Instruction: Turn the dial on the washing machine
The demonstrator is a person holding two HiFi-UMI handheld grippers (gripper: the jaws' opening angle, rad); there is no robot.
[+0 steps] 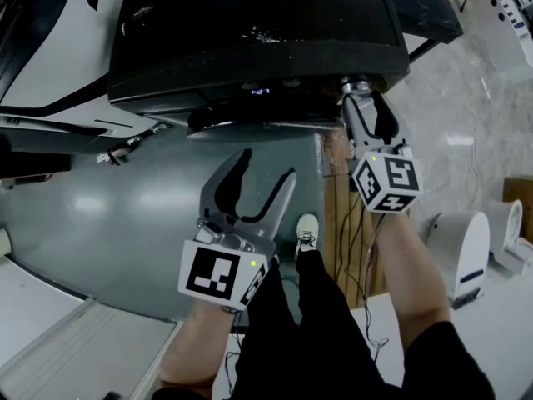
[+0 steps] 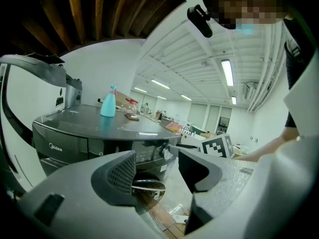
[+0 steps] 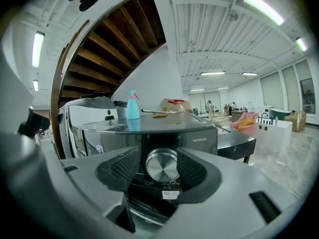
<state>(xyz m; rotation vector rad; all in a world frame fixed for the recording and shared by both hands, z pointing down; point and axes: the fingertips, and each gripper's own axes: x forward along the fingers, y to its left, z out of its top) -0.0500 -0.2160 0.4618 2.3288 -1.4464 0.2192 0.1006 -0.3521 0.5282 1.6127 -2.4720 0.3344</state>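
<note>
Right hand-held gripper [image 1: 364, 100] wide around dial [image 3: 161, 165], left hand-held gripper [image 1: 266, 165] wide, grey floor [image 1: 125, 215], white ceiling [image 3: 219, 39]

The round brushed-metal dial [image 3: 161, 165] faced me from the front panel of the dark grey, glossy-topped washing machine [image 3: 149, 131], sitting between my right tool's [image 3: 160, 169] parted jaws.

Bright ceiling strip lights [image 3: 259, 1], glare on grey floor [image 1: 125, 207], fisheye warping at edges

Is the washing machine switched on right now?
On, it seems: a small display glows on the front of the washing machine.
</note>
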